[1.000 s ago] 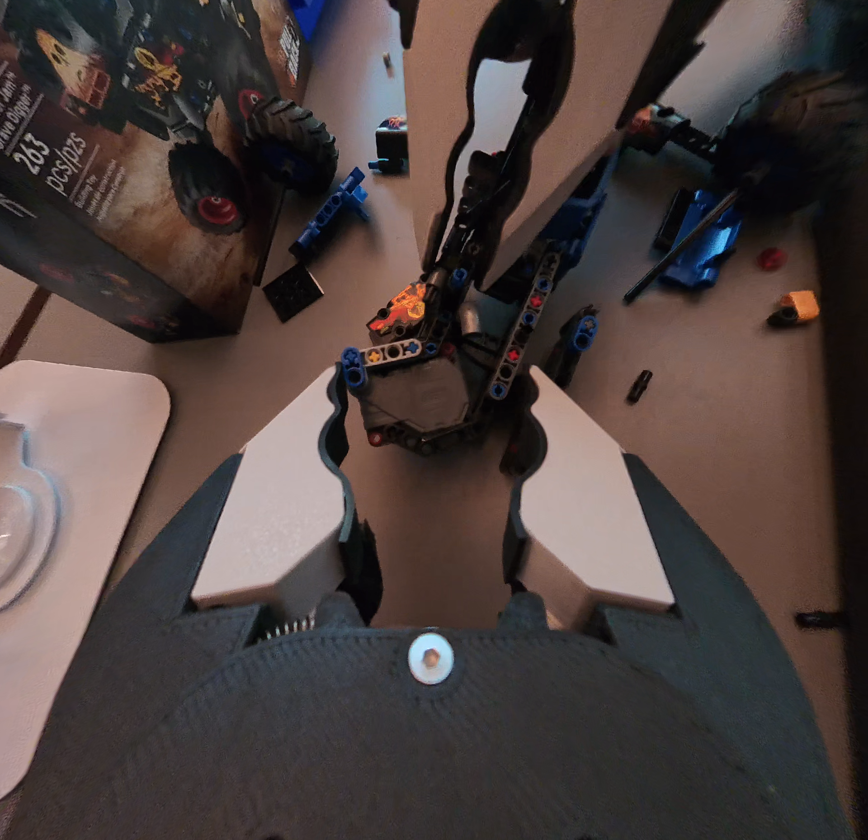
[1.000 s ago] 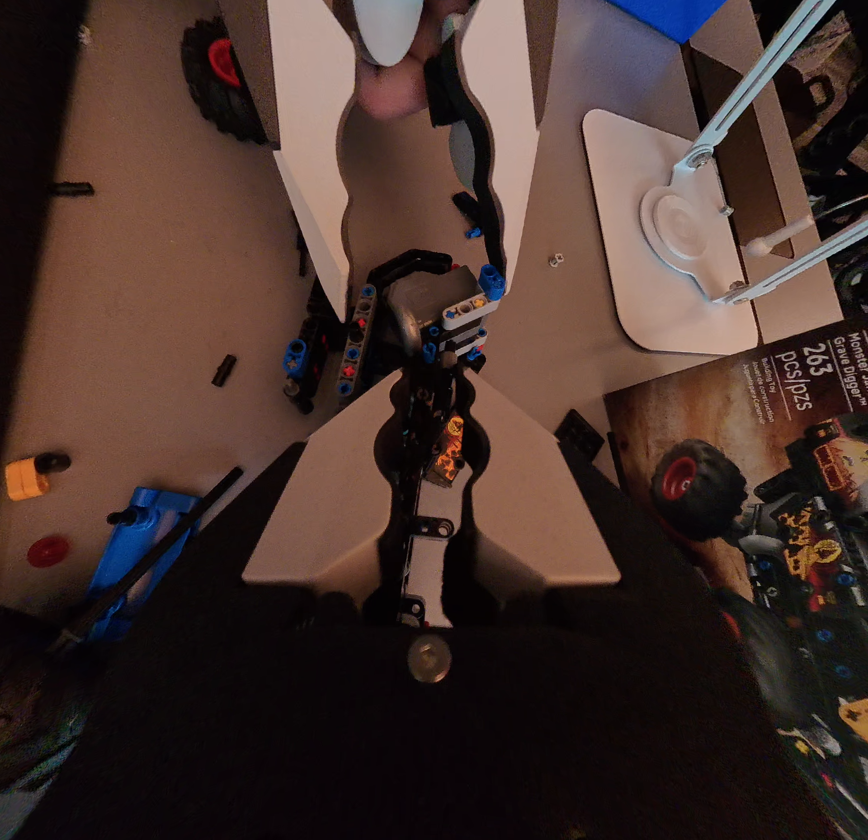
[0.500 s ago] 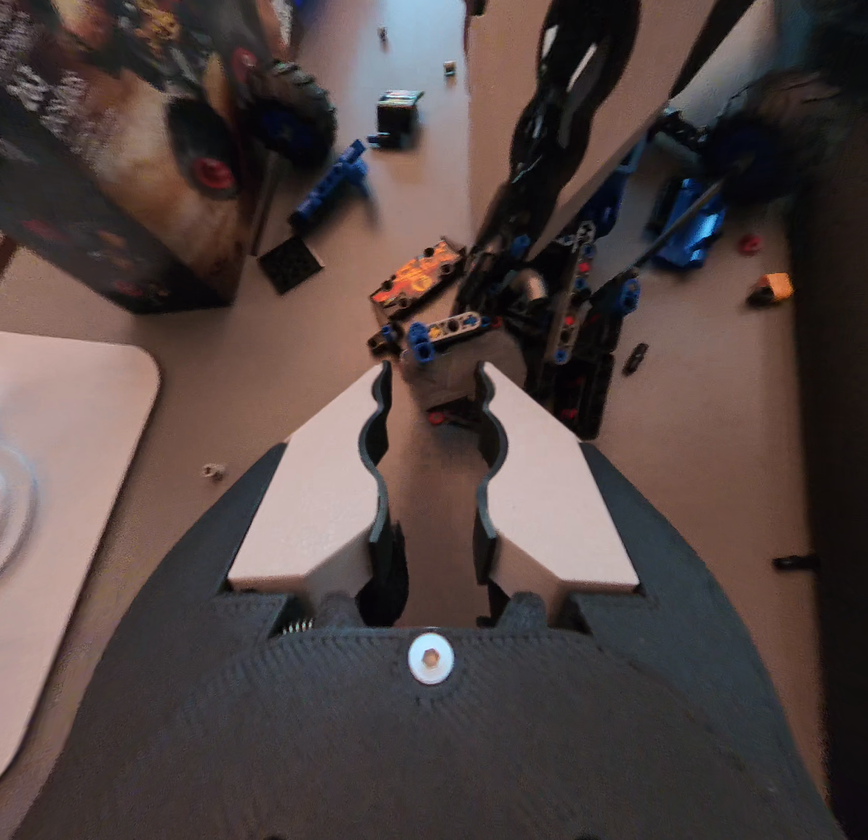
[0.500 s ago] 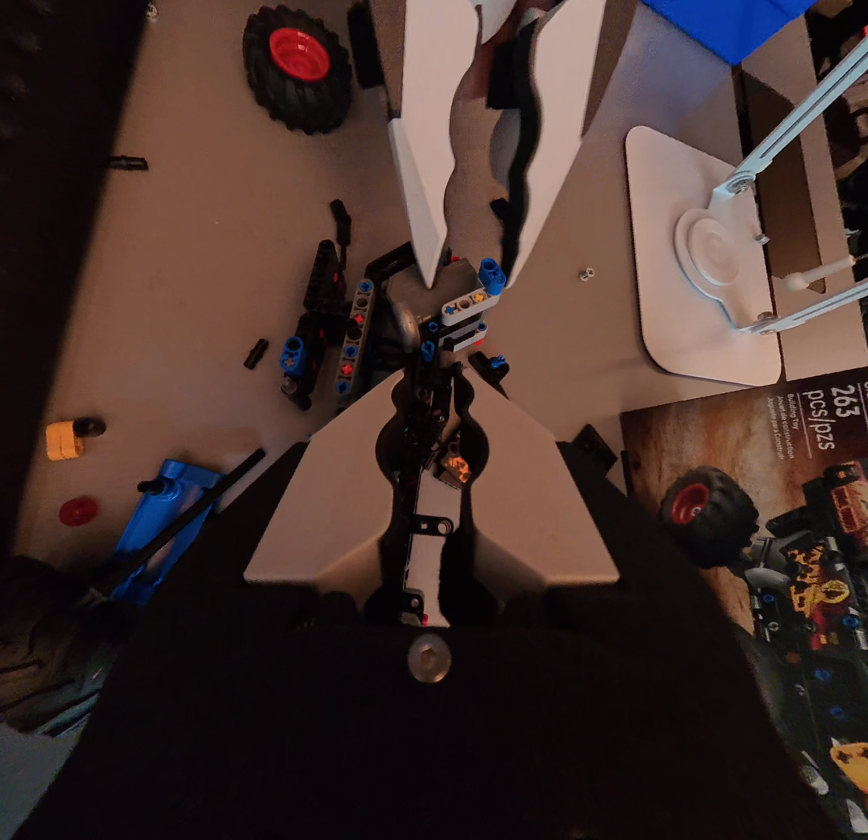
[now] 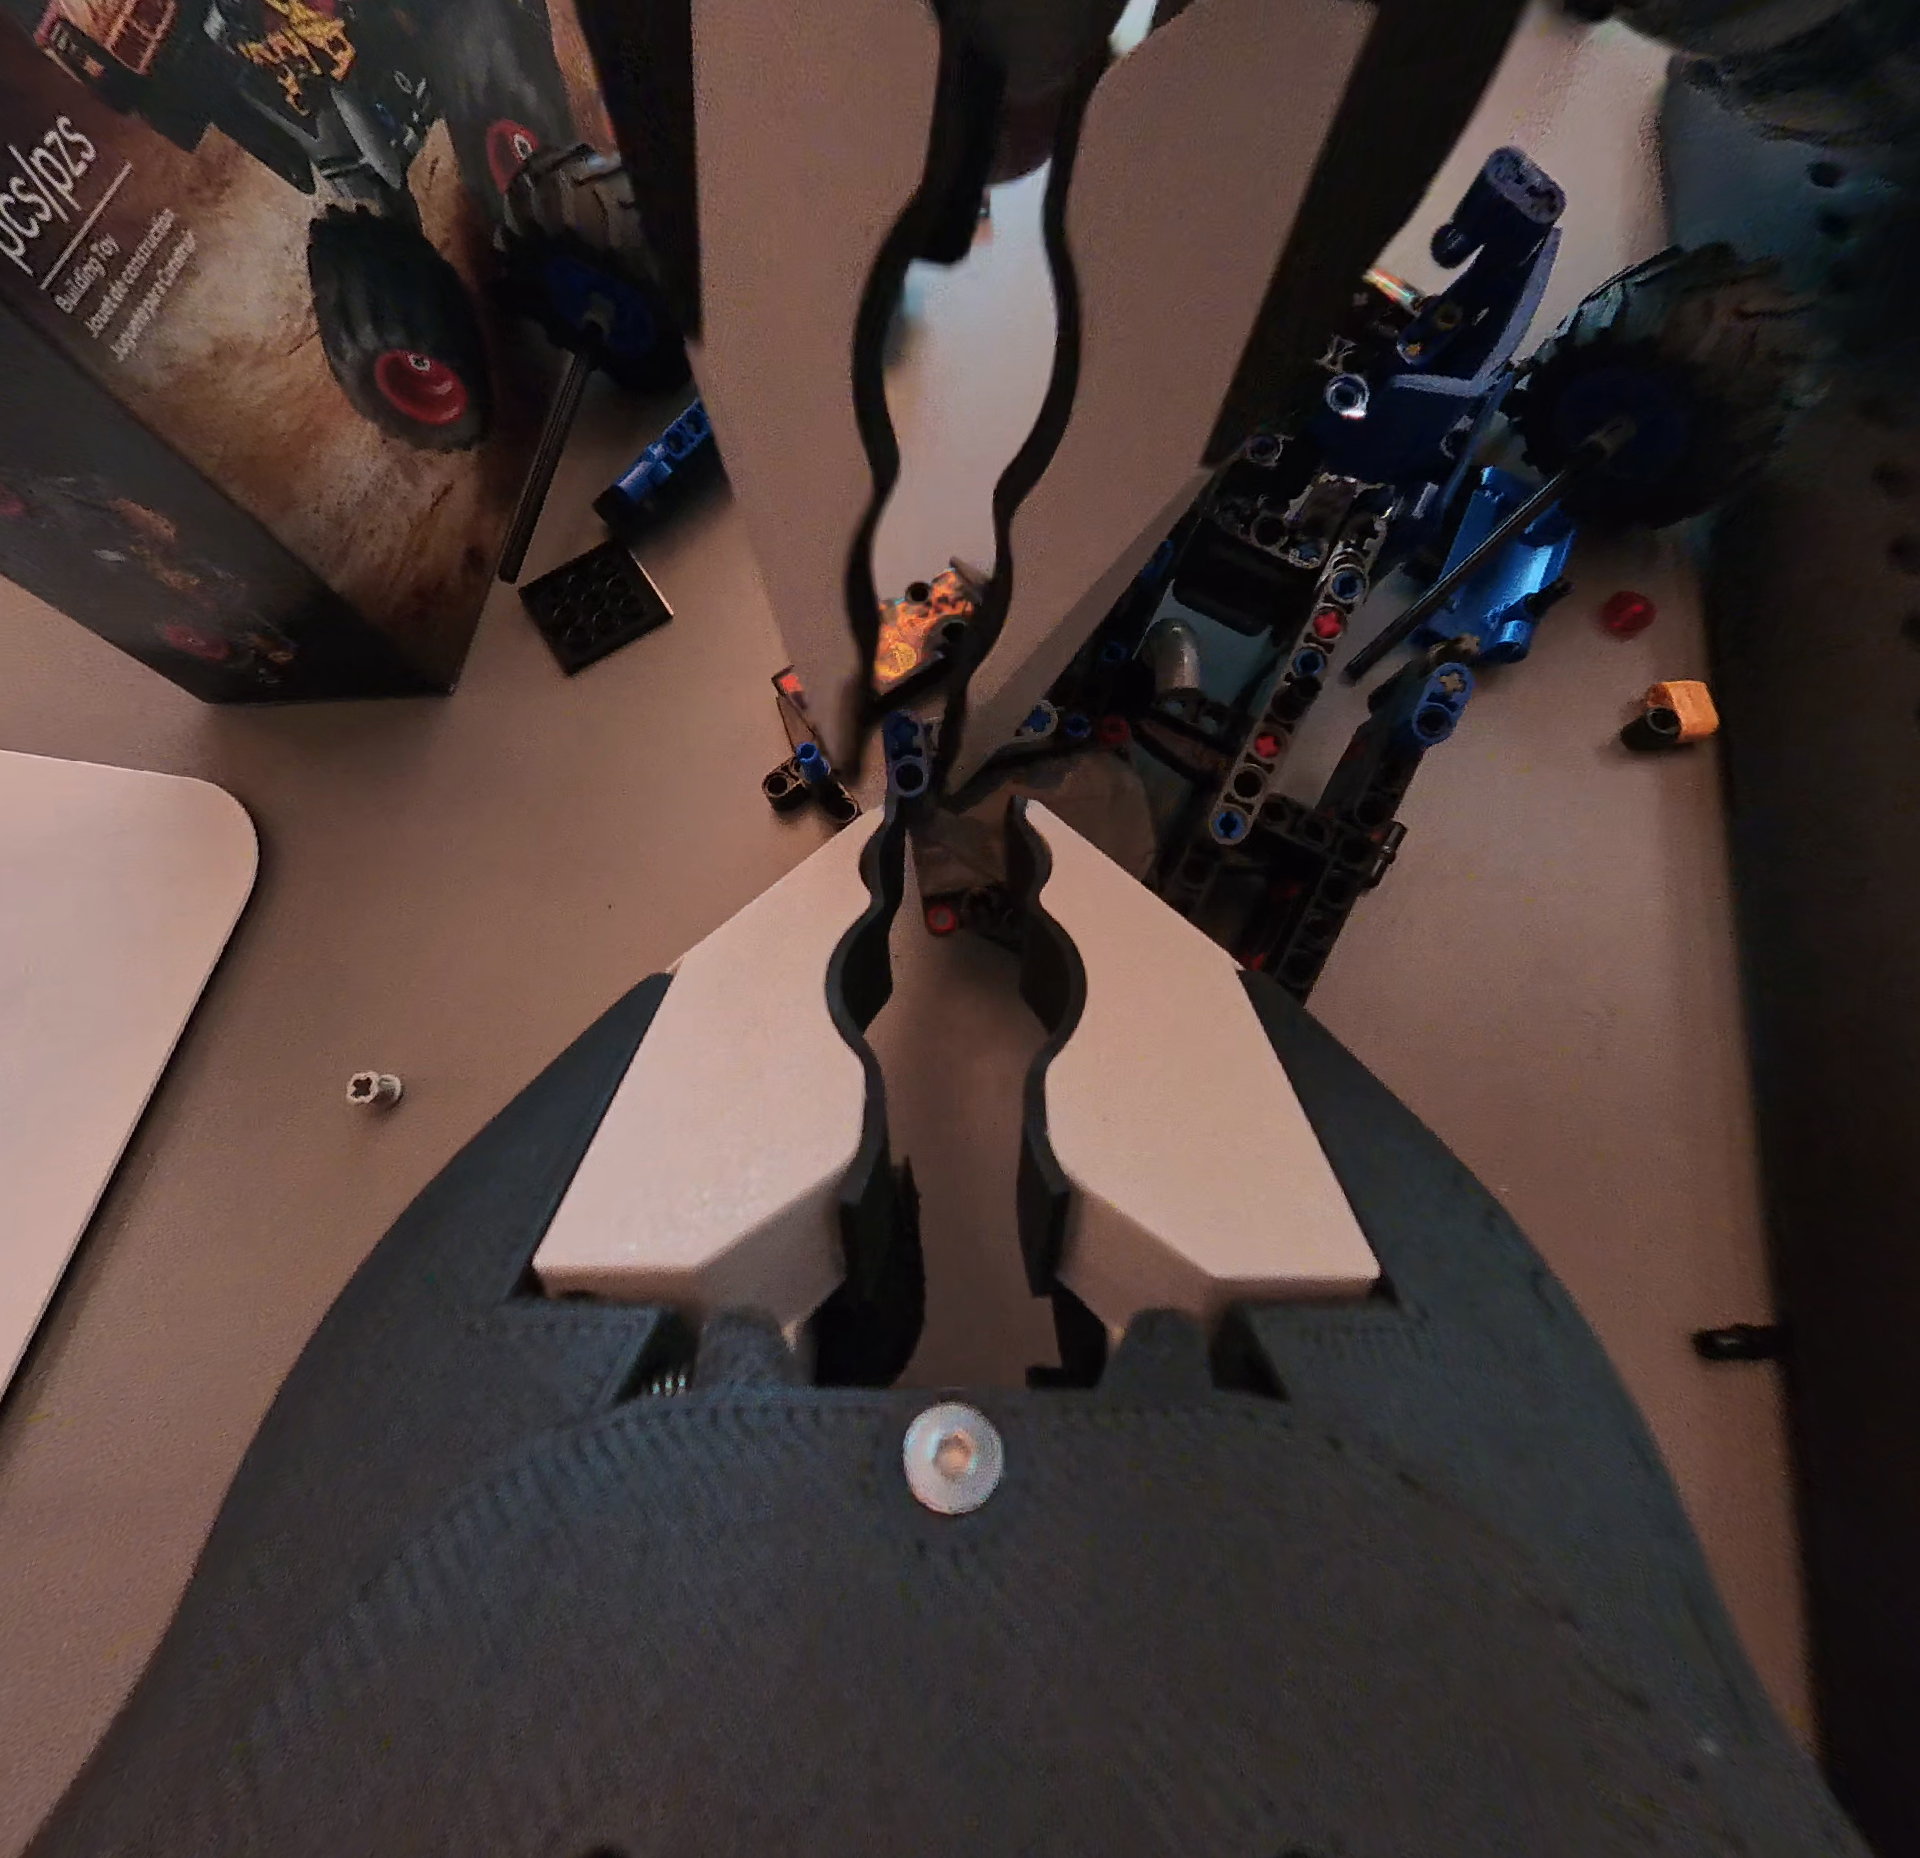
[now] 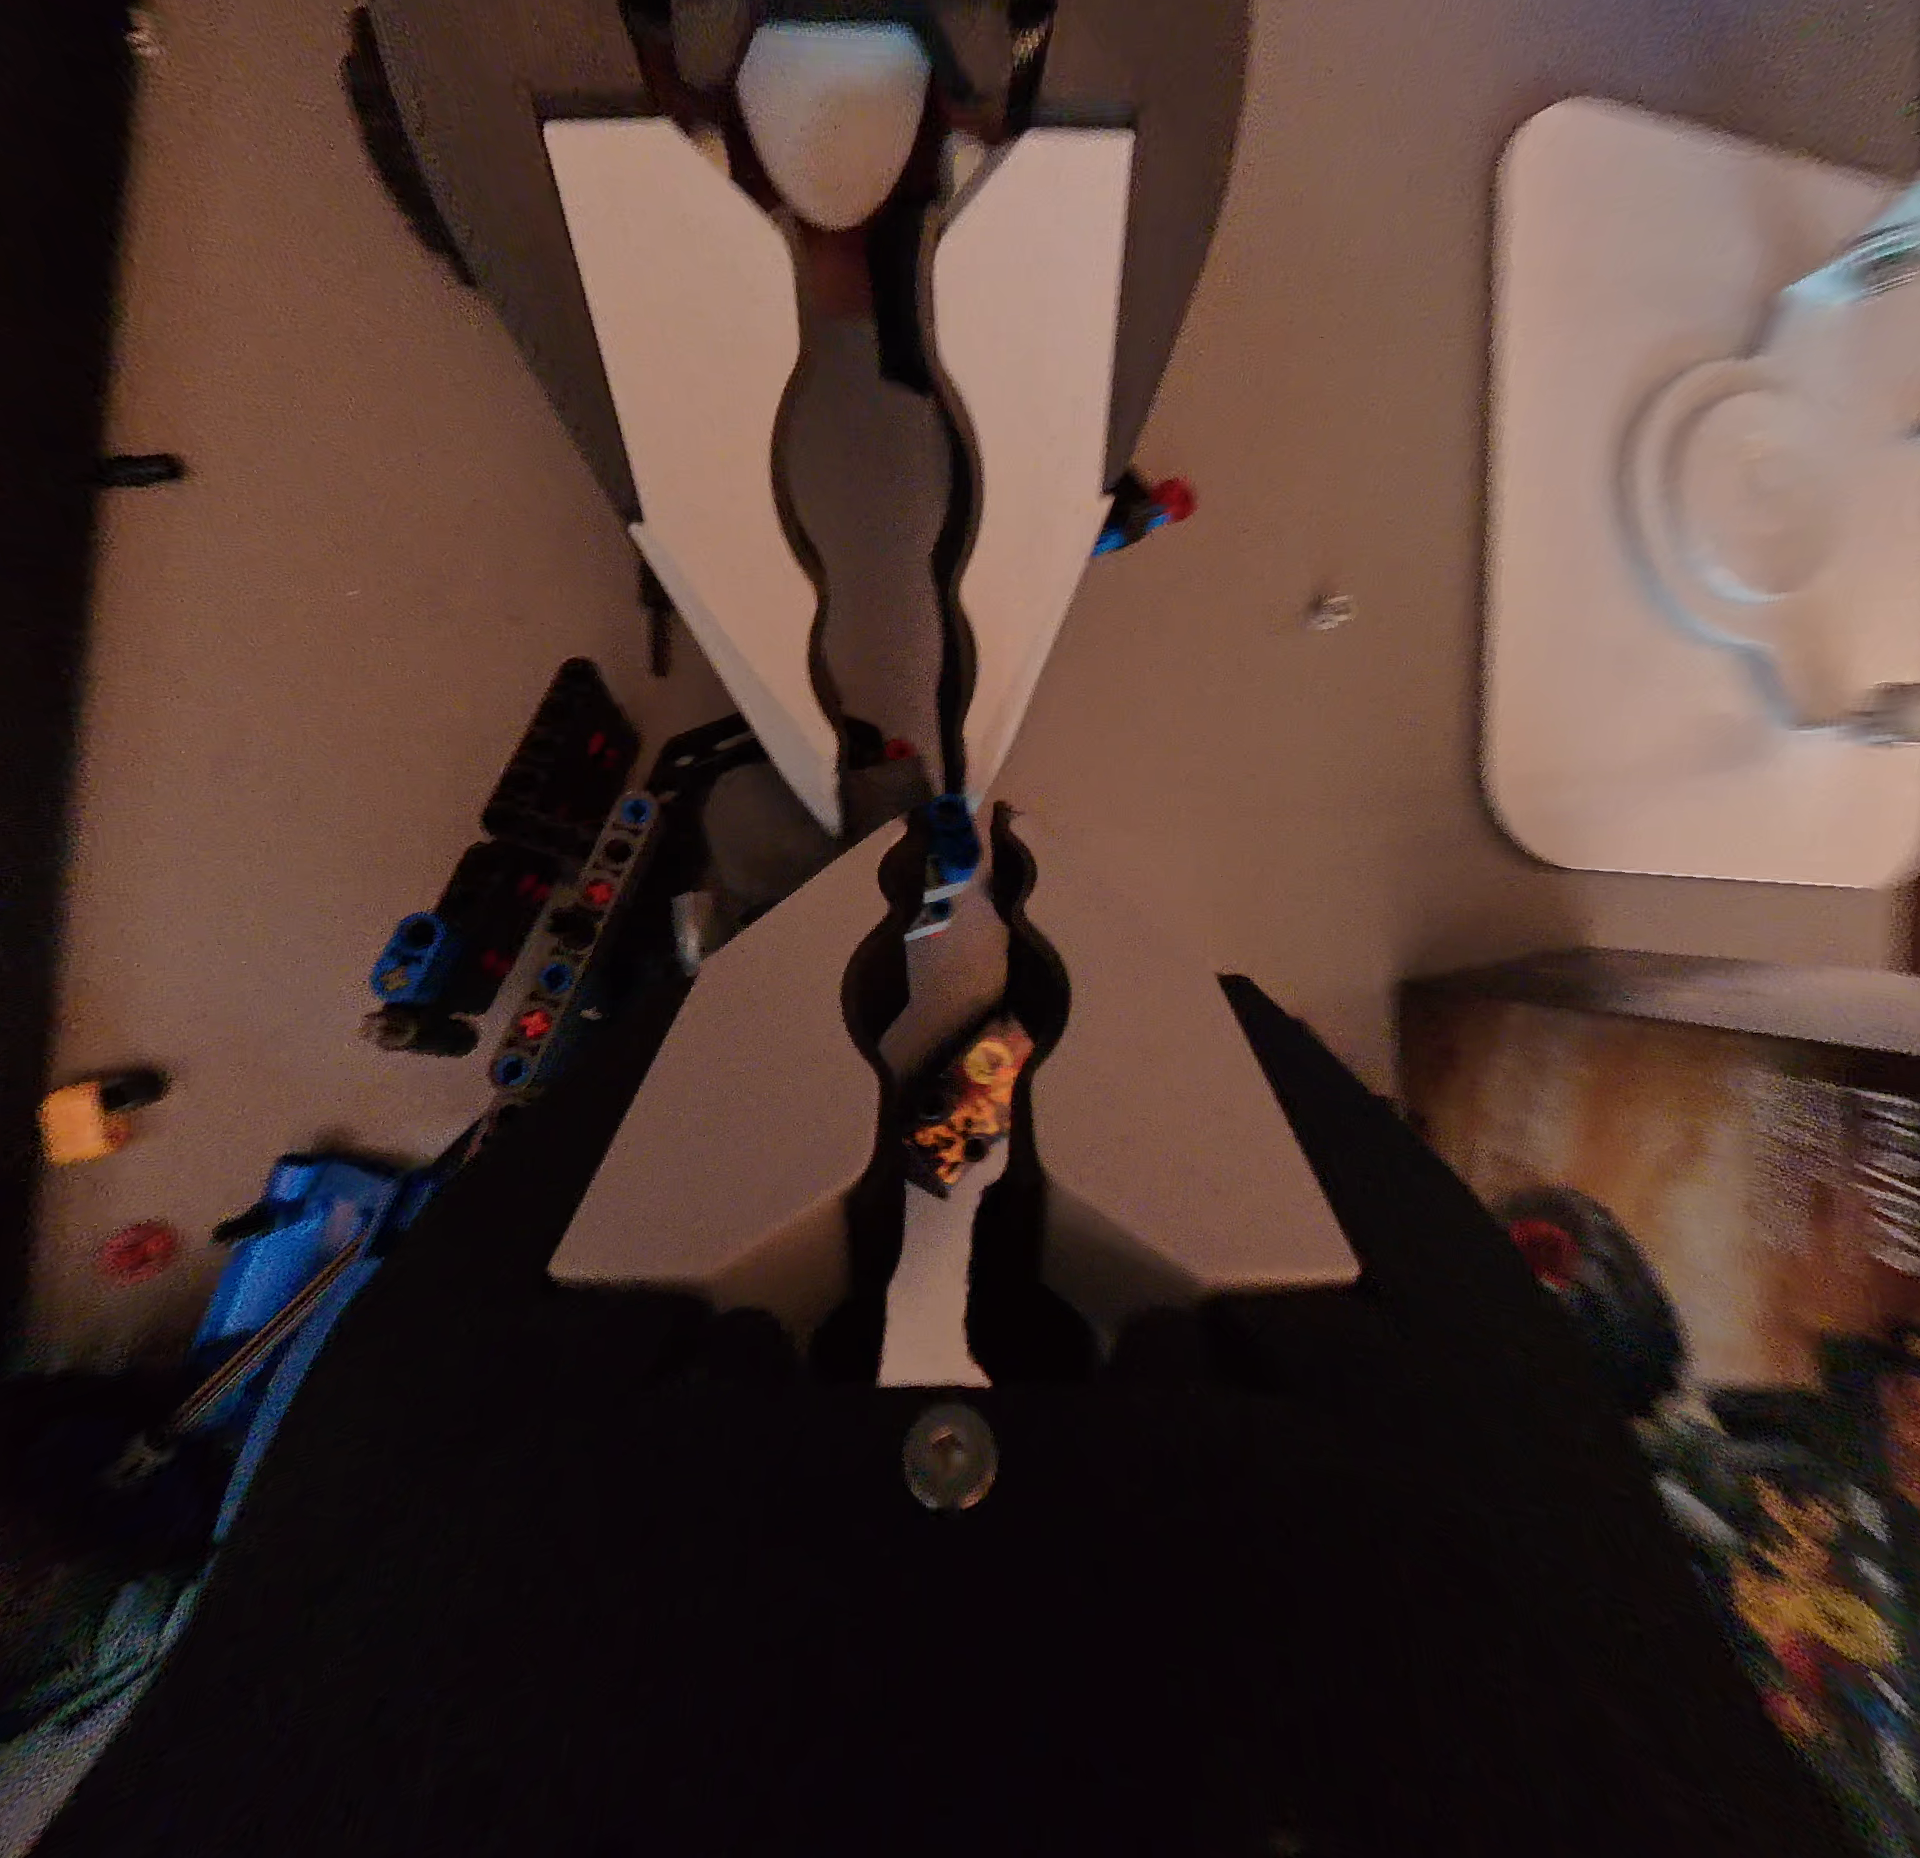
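My left gripper point(image 5: 954, 821) is closed down on a dark grey block point(image 5: 961, 858) at the end of a black toy chassis point(image 5: 1288, 728). My right gripper point(image 6: 940, 832) meets it tip to tip from the opposite side. Its pads sit on a blue connector point(image 6: 948, 840) on a short grey beam joined to that block. The connector also shows in the left wrist view point(image 5: 906, 769). An orange flame-printed panel point(image 6: 966, 1102) lies on the table under the right gripper's fingers. The chassis frame point(image 6: 566, 904) lies flat beside both grippers.
A toy set box point(image 5: 260, 302) stands at one side. A white lamp base point(image 5: 94, 977) sits on the table. Loose parts lie around: a tyre on an axle point(image 5: 1662, 385), a blue panel point(image 5: 1496, 582), an orange piece point(image 5: 1678, 712), a black plate point(image 5: 594, 603), a small grey pin point(image 5: 374, 1088). Left and right tips are no more than a few centimetres apart. The black plate point(image 5: 594, 603) is about 12 cm from both grippers' fingertips.
My left gripper narrowed from wide open and closed on the grey block. My right gripper let go of the black frame and moved forward onto the blue connector.
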### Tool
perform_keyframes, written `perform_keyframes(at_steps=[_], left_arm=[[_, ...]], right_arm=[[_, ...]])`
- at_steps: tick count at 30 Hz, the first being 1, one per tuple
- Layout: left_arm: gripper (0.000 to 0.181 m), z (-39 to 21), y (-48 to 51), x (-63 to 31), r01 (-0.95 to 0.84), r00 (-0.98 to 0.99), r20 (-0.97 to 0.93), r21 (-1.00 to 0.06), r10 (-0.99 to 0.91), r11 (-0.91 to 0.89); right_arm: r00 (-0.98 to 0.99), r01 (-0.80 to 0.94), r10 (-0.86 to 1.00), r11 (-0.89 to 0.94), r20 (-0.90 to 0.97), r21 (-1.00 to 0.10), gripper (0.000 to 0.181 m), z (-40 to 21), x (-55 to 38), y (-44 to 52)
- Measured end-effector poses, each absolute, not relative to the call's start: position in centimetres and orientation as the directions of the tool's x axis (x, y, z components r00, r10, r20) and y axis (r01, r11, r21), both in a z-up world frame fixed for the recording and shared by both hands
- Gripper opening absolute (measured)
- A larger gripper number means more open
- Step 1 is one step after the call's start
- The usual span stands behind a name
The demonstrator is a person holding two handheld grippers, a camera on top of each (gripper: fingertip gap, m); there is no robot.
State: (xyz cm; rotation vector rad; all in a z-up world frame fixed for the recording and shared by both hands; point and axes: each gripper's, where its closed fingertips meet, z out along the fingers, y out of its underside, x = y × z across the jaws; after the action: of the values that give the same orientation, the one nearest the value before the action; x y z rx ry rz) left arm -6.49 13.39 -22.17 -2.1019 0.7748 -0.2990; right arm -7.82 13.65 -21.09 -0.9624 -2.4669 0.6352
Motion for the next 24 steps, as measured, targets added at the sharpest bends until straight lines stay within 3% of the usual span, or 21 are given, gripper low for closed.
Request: perform_keyframes(at_steps=[3,6,13,14,15,18,21,24], left_arm=[[0.01,-22.3,13.3,-6.5,-0.412,0.778,-0.052,-0.795,-0.626,-0.445],[0.019,-22.3,13.6,-6.4,-0.383,0.788,-0.028,-0.804,-0.615,-0.455],[0.016,-22.3,14.1,-7.0,-0.358,0.825,-0.041,-0.81,-0.564,-0.464],[0.014,-22.3,14.1,-7.0,-0.346,0.831,-0.035,-0.814,-0.554,-0.466],[0.0,-22.5,14.1,-7.5,-0.351,0.842,-0.054,-0.81,-0.536,-0.471],[0.0,-22.6,13.9,-6.3,-0.375,0.815,-0.054,-0.809,-0.577,-0.453],[0.0,-22.6,14.0,-5.9,-0.423,0.804,-0.103,-0.791,-0.585,-0.442],[0.011,-22.4,13.7,-7.0,-0.404,0.816,-0.082,-0.789,-0.573,-0.462]], right_arm=[[-0.675,0.529,0.727,0.597,0.128,-0.603,0.009,-21.6,-7.9,13.8],[-0.635,0.507,0.764,0.524,0.114,-0.685,0.007,-21.5,-8.2,14.3],[-0.567,0.451,0.821,0.38,0.07,-0.808,0.004,-20.8,-8.9,14.8],[-0.565,0.446,0.824,0.354,0.048,-0.822,0.004,-20.8,-8.9,14.8],[-0.565,0.441,0.824,0.339,0.036,-0.831,0.003,-20.7,-8.9,14.8],[-0.556,0.302,0.829,0.146,-0.05,-0.942,0.004,-16.3,-9.9,14.1],[-0.526,0.377,0.846,0.135,-0.092,-0.916,0.005,-17.9,-10.2,15.3],[-0.536,0.461,0.842,0.238,-0.055,-0.855,0.006,-19.9,-8.6,15.7]])
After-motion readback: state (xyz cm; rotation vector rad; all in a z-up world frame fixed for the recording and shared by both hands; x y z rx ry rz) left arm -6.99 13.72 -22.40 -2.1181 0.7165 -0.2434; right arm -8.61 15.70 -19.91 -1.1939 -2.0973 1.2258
